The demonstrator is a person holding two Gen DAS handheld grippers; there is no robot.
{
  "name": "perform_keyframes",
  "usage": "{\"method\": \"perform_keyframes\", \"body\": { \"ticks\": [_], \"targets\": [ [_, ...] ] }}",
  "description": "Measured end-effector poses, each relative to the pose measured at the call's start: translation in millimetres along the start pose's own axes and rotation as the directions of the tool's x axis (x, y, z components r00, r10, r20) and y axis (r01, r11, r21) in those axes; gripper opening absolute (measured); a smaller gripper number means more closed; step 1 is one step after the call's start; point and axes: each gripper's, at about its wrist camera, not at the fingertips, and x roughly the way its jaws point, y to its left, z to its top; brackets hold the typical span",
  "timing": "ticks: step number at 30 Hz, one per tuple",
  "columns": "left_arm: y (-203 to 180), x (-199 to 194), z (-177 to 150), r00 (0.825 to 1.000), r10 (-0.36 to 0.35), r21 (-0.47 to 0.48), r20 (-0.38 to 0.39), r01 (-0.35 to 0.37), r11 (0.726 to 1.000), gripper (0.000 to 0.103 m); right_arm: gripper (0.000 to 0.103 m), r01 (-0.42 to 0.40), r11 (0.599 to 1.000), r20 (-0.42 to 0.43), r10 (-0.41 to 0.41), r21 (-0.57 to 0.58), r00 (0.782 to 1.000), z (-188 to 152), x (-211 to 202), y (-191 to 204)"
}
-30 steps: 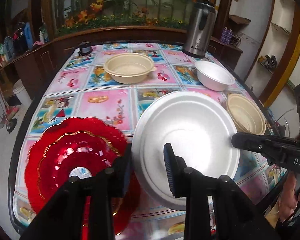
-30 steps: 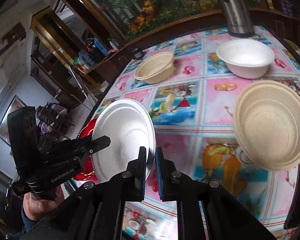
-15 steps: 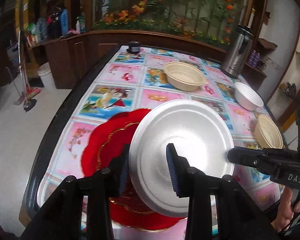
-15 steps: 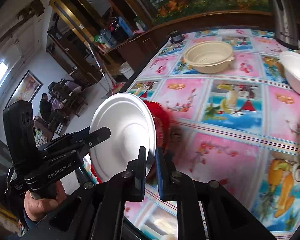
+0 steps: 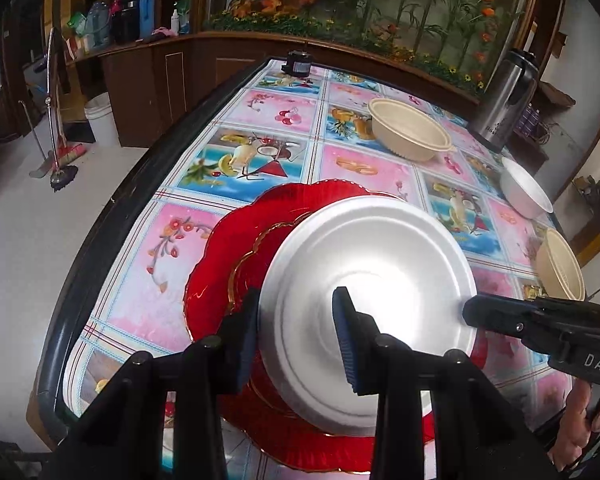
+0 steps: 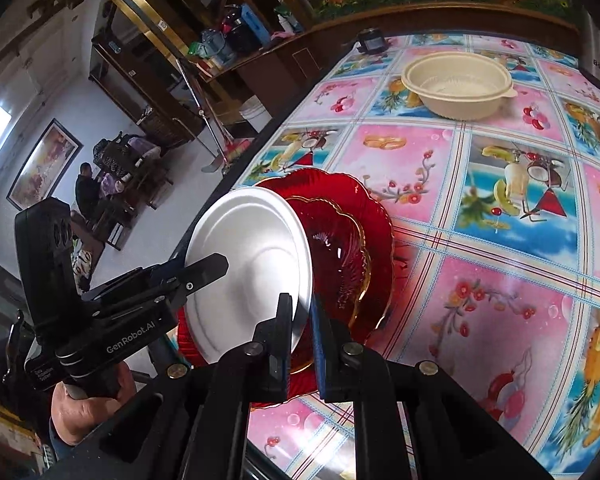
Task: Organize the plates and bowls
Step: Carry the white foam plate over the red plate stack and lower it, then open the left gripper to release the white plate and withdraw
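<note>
A white plate (image 5: 364, 288) hangs tilted just above two stacked red plates, held from both sides. My left gripper (image 5: 296, 300) is shut on its near-left rim, one pad under the edge and one on the upper face. My right gripper (image 6: 300, 304) is shut on the opposite rim and shows as a black tip (image 5: 470, 312) in the left wrist view. The large scalloped red plate (image 5: 228, 240) lies on the table near its left edge. A smaller gold-rimmed red plate (image 6: 336, 248) sits on it, partly hidden by the white plate (image 6: 256, 256). The left gripper (image 6: 216, 266) also appears in the right wrist view.
A beige bowl (image 5: 410, 134) stands at the far middle of the patterned table (image 5: 236, 160). A white bowl (image 5: 526, 194) and a second beige bowl (image 5: 560, 264) sit at the right. A steel thermos (image 5: 504, 100) stands at the far right corner. The table's dark edge (image 5: 100, 240) runs close on the left.
Both grippers have carried the white plate leftward across the table and slightly down. It was beside the red plates and now hangs over them.
</note>
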Motion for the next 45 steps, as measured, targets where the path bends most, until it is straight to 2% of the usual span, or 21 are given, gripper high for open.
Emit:
{"method": "perform_keyframes", "body": {
  "ticks": [15, 21, 23, 25, 45],
  "targets": [
    [3, 12, 2, 1.000, 0.011, -0.005, -0.021, -0.012, 1.000, 0.033, 0.011, 0.017, 1.000, -0.018, -0.017, 0.002, 1.000, 0, 14, -2],
    [5, 13, 4, 1.000, 0.017, -0.014, -0.017, -0.018, 1.000, 0.048, 0.011, 0.017, 1.000, -0.022, -0.016, 0.012, 1.000, -1, 15, -2],
    [6, 12, 5, 1.000, 0.017, -0.019, -0.012, -0.018, 1.000, 0.057, 0.012, 0.020, 1.000, -0.020, -0.020, 0.016, 1.000, -2, 14, -2],
    [8, 11, 5, 1.000, 0.021, -0.026, -0.006, -0.021, 0.999, 0.059, 0.012, 0.020, 1.000, -0.020, -0.020, 0.018, 1.000, -1, 15, -4],
    [10, -10, 10, 0.999, 0.025, -0.043, 0.043, -0.023, 0.999, 0.059, 0.012, 0.024, 1.000, 0.001, -0.024, -0.002, 1.000, 1, 9, -6]
  ]
}}
